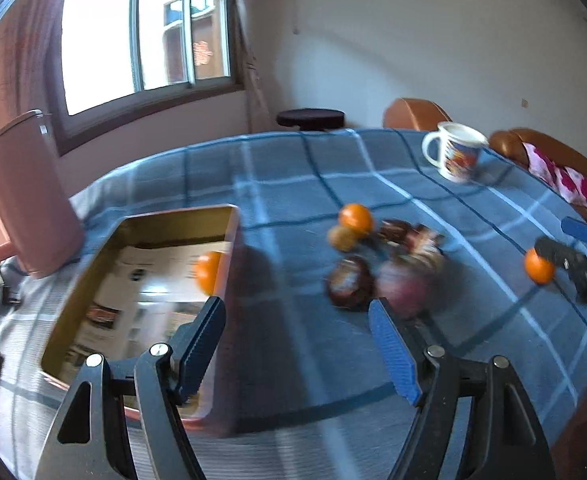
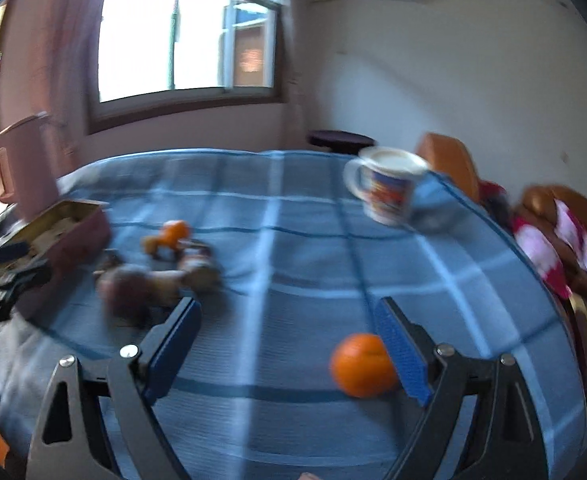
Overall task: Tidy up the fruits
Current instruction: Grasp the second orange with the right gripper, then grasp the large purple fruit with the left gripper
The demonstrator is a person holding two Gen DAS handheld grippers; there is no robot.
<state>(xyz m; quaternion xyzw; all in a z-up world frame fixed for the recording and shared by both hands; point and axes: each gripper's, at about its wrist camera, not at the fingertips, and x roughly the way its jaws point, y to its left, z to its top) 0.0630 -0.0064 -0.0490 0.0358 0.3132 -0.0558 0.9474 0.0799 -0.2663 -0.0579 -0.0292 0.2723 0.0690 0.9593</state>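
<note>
Your right claw (image 2: 289, 344) stood wide, holding nothing; a round orange (image 2: 361, 364) lay by its right pad near the tabletop's (image 2: 293, 240) front edge. Your left claw (image 1: 297, 344) gaped empty.

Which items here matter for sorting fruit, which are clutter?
Job: box, orange in box, fruit pile, loose orange.
Clutter: mug, pink jug, pink cloth.
</note>
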